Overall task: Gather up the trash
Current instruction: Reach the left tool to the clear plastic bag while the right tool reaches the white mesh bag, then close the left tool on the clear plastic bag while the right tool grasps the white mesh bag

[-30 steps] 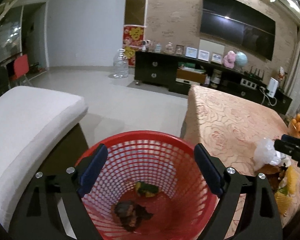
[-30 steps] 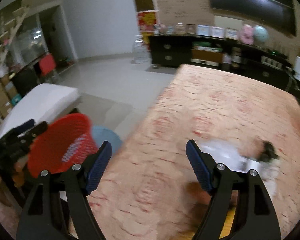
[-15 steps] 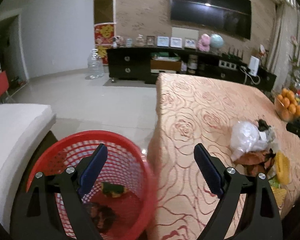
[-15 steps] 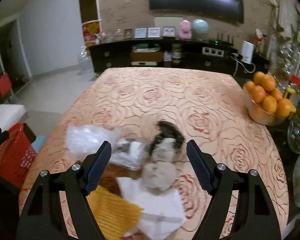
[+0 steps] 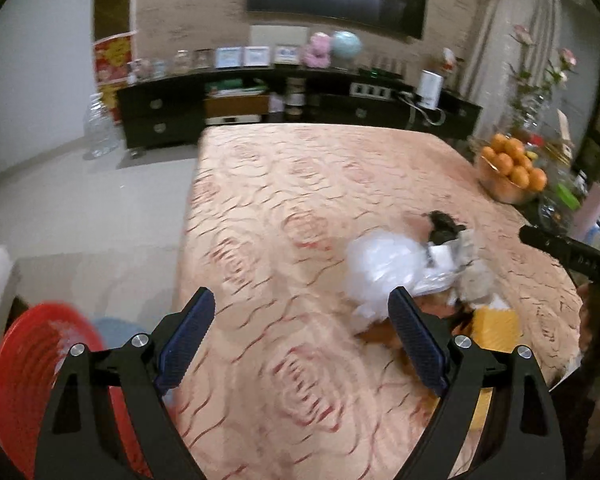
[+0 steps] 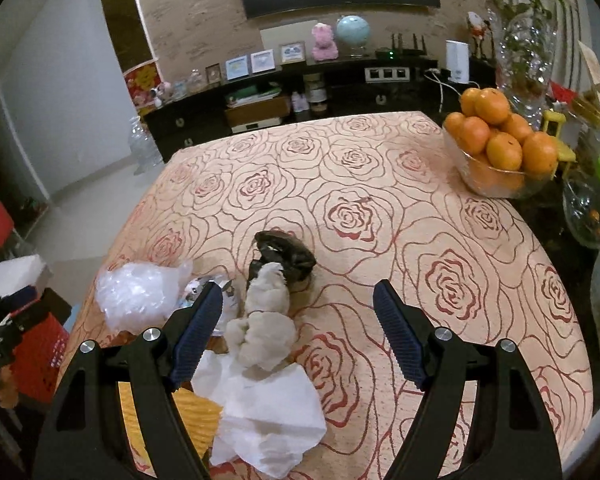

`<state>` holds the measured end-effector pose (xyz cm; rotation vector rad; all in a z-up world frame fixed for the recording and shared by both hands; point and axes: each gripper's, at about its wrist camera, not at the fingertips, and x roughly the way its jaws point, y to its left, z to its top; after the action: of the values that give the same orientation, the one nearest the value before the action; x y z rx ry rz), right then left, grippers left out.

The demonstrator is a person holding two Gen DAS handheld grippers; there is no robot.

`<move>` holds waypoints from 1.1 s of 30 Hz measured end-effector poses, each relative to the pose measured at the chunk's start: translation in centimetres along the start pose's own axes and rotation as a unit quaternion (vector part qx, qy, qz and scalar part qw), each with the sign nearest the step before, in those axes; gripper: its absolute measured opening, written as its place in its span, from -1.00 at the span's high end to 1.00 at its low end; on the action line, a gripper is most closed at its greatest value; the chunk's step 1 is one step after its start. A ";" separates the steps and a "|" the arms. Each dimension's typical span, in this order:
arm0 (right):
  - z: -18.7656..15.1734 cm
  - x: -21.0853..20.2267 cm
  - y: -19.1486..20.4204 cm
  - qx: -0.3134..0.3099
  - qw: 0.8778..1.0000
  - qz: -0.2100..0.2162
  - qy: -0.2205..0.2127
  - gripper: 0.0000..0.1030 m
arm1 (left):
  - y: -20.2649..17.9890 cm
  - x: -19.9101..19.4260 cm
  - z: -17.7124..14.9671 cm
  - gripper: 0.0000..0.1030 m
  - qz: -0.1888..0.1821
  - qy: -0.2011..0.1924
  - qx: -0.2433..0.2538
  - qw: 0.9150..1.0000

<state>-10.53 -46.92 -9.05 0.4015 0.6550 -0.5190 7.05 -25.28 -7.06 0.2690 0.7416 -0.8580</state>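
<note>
While both the left gripper (image 5: 300,336) and right gripper (image 6: 298,330) stand wide and empty, the crumpled tissue wad (image 6: 265,322) lies lengthwise, six to twelve o'clock.

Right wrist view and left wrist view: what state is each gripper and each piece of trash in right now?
Left gripper: jaws open, empty.
Right gripper: jaws open, empty.
Red mesh plastic basket: upright on the floor beside the table.
Crumpled clear plastic bag: on the tablecloth.
Crumpled white tissue: on the tablecloth.
Dark crumpled wrapper: on the tablecloth.

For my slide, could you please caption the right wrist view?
Open right gripper above crumpled trash pile on rose-patterned tablecloth.
</note>
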 end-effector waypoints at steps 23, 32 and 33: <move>-0.6 1.6 0.6 -0.005 0.999 0.014 0.037 -0.46 | -5.7 10.8 1.9 -0.43 -0.085 0.080 0.016 0.993; -1.3 2.6 0.6 0.001 0.998 0.019 0.058 -0.46 | -5.1 10.6 1.8 0.05 -0.101 0.077 -0.009 0.992; -1.3 2.7 0.8 -0.004 0.998 0.018 0.059 -0.46 | -5.0 10.5 1.8 0.06 -0.102 0.076 -0.013 0.992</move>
<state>-8.88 -46.53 -11.69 0.4387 0.7618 -0.4611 8.60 -35.55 -12.59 0.2396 0.9323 -1.0284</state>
